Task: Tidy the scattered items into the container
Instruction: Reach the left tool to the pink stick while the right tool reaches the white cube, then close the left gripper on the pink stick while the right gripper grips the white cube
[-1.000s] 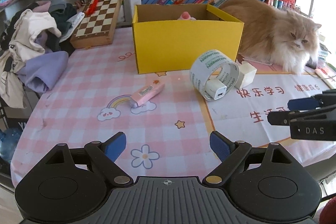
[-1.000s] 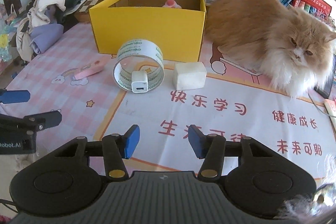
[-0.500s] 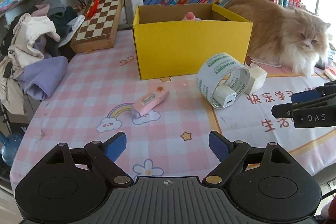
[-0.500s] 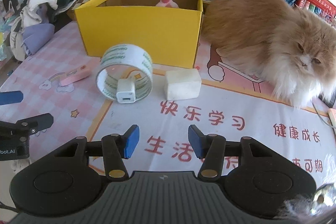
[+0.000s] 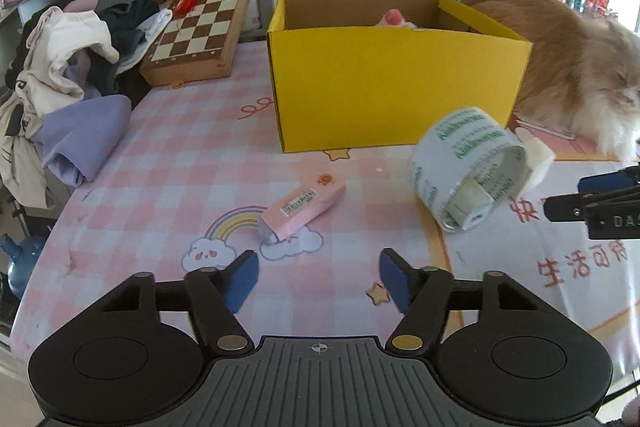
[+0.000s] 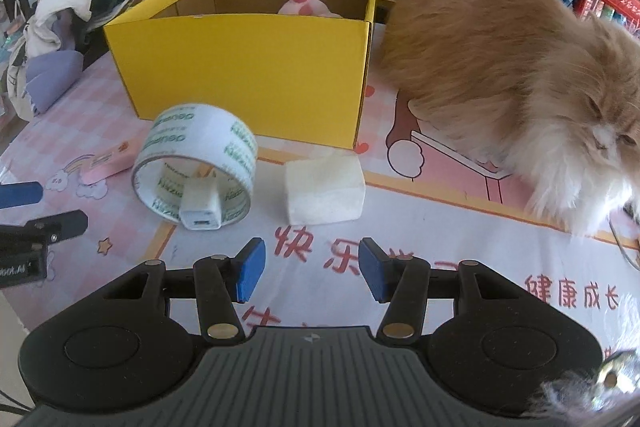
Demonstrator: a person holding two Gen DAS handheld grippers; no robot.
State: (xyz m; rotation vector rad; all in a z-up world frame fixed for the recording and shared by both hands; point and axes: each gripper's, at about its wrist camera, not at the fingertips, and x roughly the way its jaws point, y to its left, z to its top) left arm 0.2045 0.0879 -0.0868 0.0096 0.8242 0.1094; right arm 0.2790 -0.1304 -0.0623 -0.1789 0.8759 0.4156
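Left gripper: jaws closing, nothing between them, pads clear of everything. It hangs over the pink checked cloth, tilted down and forward, the pink eraser just ahead of the fingertips and roughly centred between them. Judged the likely next pick for this hand.

Right gripper: jaws part-way apart, empty. Also angled down at the table, over the printed mat. The white block lies just ahead, close to the line between its fingers. Its tips show at the right edge of the left view; the left gripper's tips show at the left edge of the right view. So the two hands work side by side, near each other.

Progress: early. Yellow box stands open at the back of the table, one pink-and-white thing already inside, too hidden to identify. Four items still out in front of the box:
- eraser, on the cloth, well left of the rest
- tape roll, on its side, near the box's front wall
- white charger, lying partly inside the roll
- white block, just right of the roll

Cat lies against the box's right side, near the block. Could shift into the way of a carry; worth watching.

Nothing gripped yet by either hand.
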